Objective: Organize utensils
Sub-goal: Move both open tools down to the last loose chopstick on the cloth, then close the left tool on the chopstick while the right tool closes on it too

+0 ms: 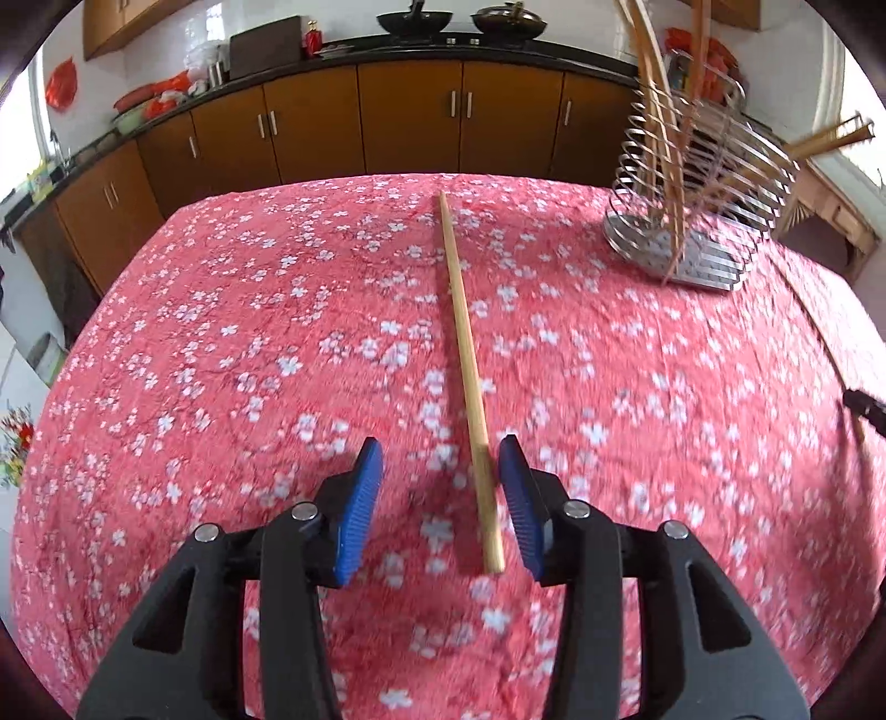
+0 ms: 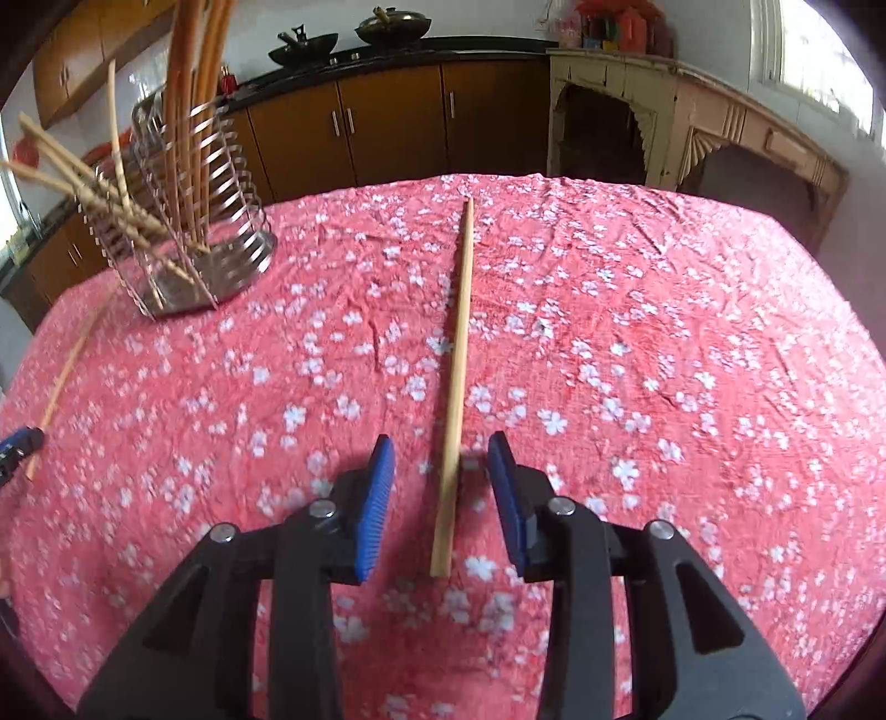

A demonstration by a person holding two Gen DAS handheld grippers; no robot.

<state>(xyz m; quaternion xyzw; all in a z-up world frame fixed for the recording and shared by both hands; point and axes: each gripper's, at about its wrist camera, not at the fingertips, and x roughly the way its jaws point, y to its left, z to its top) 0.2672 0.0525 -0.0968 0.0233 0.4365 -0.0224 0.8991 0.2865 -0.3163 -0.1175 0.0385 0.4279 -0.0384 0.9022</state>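
A wooden chopstick (image 1: 465, 354) lies on the red blossom-print tablecloth (image 1: 221, 332), its near end between the blue pads of my left gripper (image 1: 440, 443). The jaws stand apart and the stick lies close to the right pad. A second chopstick (image 2: 457, 365) lies the same way between the parted pads of my right gripper (image 2: 441, 440). A wire utensil holder (image 1: 698, 221) with several chopsticks stands at the back right of the left wrist view. The same holder (image 2: 188, 238) is back left in the right wrist view. Each view catches the other gripper's tip at its edge.
Brown cabinets (image 1: 410, 122) under a dark counter with two woks (image 1: 415, 19) run behind the table. A cream carved sideboard (image 2: 692, 111) stands to the right. The table's far edge (image 2: 498, 177) is just beyond the chopstick tips.
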